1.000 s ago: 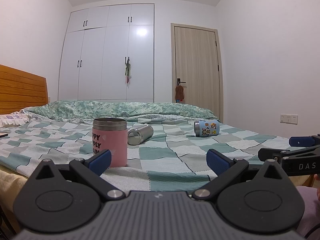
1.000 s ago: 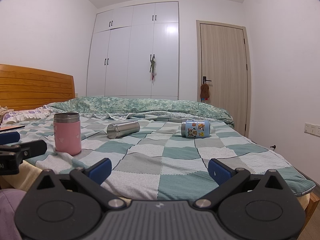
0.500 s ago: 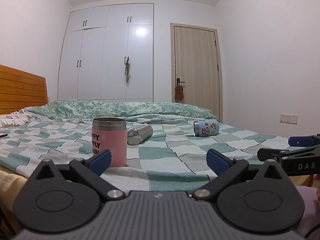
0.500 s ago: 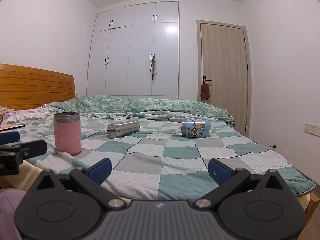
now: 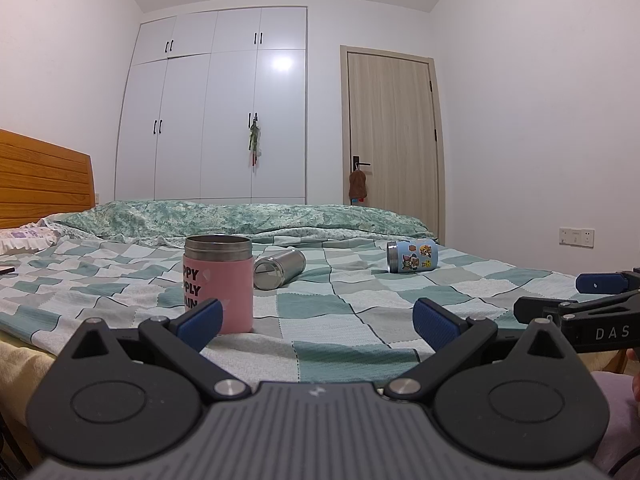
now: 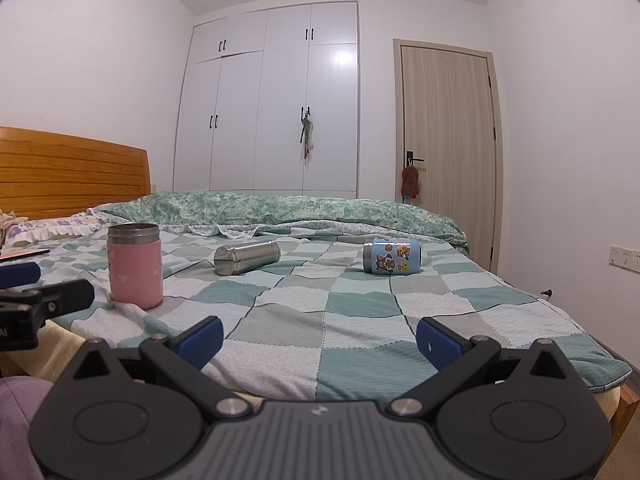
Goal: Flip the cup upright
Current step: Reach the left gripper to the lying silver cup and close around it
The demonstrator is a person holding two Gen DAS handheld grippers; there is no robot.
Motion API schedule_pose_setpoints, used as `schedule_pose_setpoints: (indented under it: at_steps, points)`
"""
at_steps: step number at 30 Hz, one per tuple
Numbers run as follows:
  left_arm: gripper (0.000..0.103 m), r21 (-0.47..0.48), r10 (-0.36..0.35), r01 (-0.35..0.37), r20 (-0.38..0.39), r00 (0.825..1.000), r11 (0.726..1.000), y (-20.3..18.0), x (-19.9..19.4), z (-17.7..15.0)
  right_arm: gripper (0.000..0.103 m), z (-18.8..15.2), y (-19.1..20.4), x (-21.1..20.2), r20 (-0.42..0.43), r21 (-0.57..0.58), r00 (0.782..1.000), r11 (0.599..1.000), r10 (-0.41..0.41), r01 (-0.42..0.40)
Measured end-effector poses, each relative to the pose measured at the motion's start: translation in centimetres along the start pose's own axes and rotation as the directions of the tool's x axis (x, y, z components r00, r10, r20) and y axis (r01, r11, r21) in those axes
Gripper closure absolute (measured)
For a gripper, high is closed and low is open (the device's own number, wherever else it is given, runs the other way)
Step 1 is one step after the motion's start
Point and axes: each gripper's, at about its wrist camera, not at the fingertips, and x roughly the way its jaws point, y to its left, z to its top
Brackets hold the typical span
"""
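Observation:
A pink cup (image 5: 218, 282) (image 6: 135, 265) stands upright on the checked bedspread. A steel cup (image 5: 279, 268) (image 6: 246, 257) lies on its side behind it. A blue cup with cartoon stickers (image 5: 412, 256) (image 6: 392, 255) lies on its side further right. My left gripper (image 5: 318, 320) is open and empty at the near bed edge, its left finger just in front of the pink cup. My right gripper (image 6: 319, 340) is open and empty, well short of the cups. It also shows at the right in the left wrist view (image 5: 588, 296).
A rumpled green quilt (image 6: 280, 210) lies across the far side of the bed. A wooden headboard (image 6: 72, 176) and pillow are at the left. A dark flat object (image 6: 24, 254) lies at the far left. A wardrobe and door stand behind.
Nearly nothing has moved. The left wrist view has shifted very slightly, so the pink cup sits a touch further left.

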Motion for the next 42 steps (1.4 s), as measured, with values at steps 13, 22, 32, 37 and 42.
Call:
schedule_pose_setpoints:
  at_steps: [13,22,32,37,42]
  points:
    - [0.000,0.008,-0.100,0.100,-0.031,0.995,0.995,-0.9,3.8,6.6,0.000,4.0,-1.5,2.3,-0.022,0.010,0.997,0.997,0.073,-0.073]
    - [0.000,0.101,-0.124,0.152,-0.241,0.963,0.983,-1.6,15.7,14.4,0.000,10.4,-3.4,11.8,-0.162,-0.071,0.965,0.973,0.207,-0.221]
    - [0.000,0.123,-0.103,0.193,-0.519,0.849,0.974,-0.8,31.0,18.1,0.000,14.8,-3.9,26.7,-0.343,-0.117,0.891,0.928,0.297,-0.354]
    - [0.000,0.176,-0.048,0.189,-0.596,0.801,0.966,-0.5,38.2,17.6,0.000,15.5,-3.2,34.4,-0.414,-0.149,0.854,0.902,0.316,-0.406]
    - [0.000,0.191,-0.001,0.173,-0.667,0.745,0.966,0.5,45.3,16.4,0.000,15.3,-3.0,40.8,-0.467,-0.155,0.817,0.878,0.339,-0.453]
